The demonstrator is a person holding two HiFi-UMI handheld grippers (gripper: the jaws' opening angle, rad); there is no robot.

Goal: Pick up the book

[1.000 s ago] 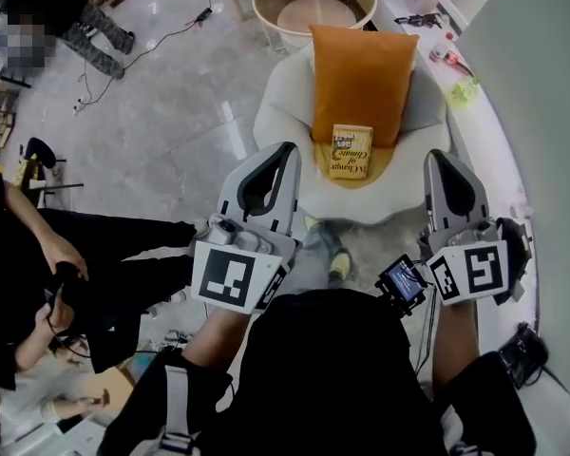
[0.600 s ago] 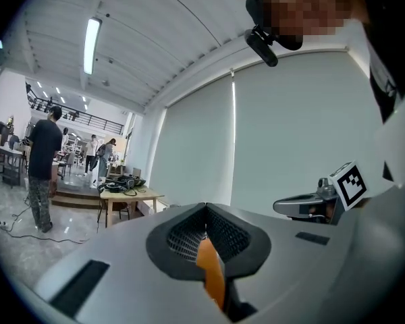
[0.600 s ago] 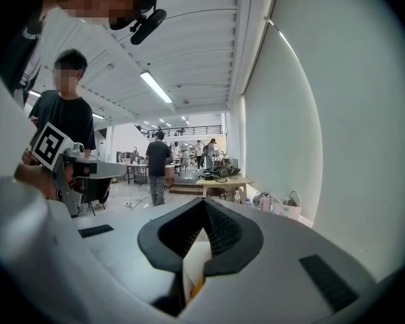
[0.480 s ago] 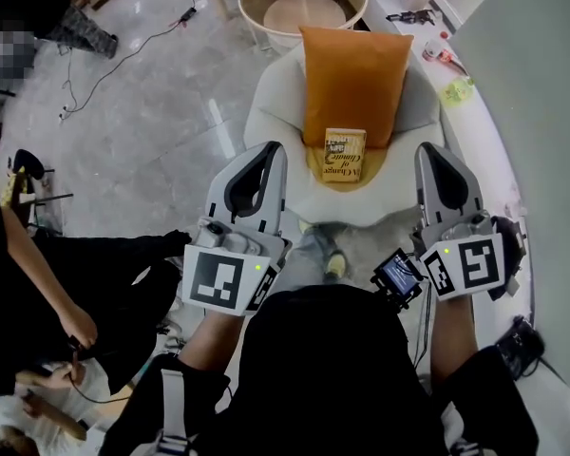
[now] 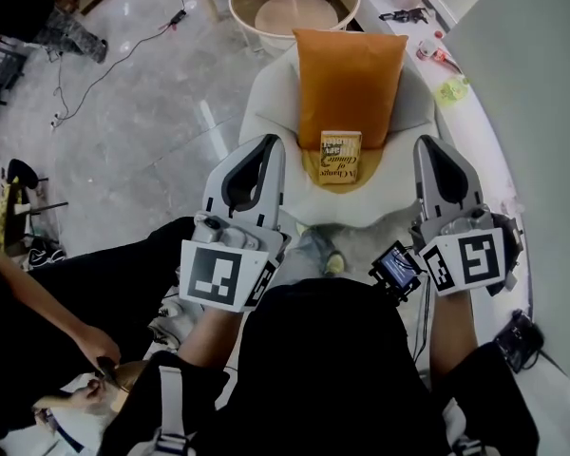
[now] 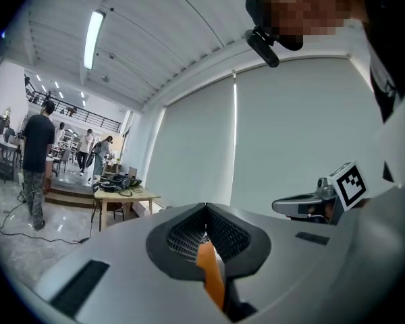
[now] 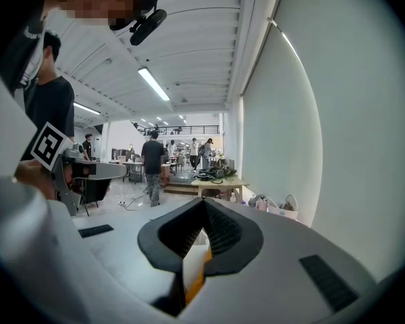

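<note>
A small yellow book point(image 5: 341, 157) stands on the seat of a white armchair point(image 5: 266, 103), leaning on an orange cushion point(image 5: 347, 79). My left gripper point(image 5: 267, 146) is held level to the left of the book and short of the seat, with its jaws shut and empty. My right gripper point(image 5: 427, 148) is to the book's right at the same distance, also shut with nothing in it. In the left gripper view the left gripper point(image 6: 204, 211) has its tips meeting, and a strip of orange shows behind them. The right gripper point(image 7: 204, 204) looks the same in its own view.
A round wooden table point(image 5: 242, 8) stands behind the armchair. A white ledge point(image 5: 475, 122) with small toys runs along the right wall. People stand and crouch at the left, and cables point(image 5: 104, 74) lie on the floor. The holder's shoe point(image 5: 315, 247) is in front of the seat.
Both grippers have edged forward toward the armchair and stay shut. The book has not moved on the seat. The bystanders at the left have shifted.
</note>
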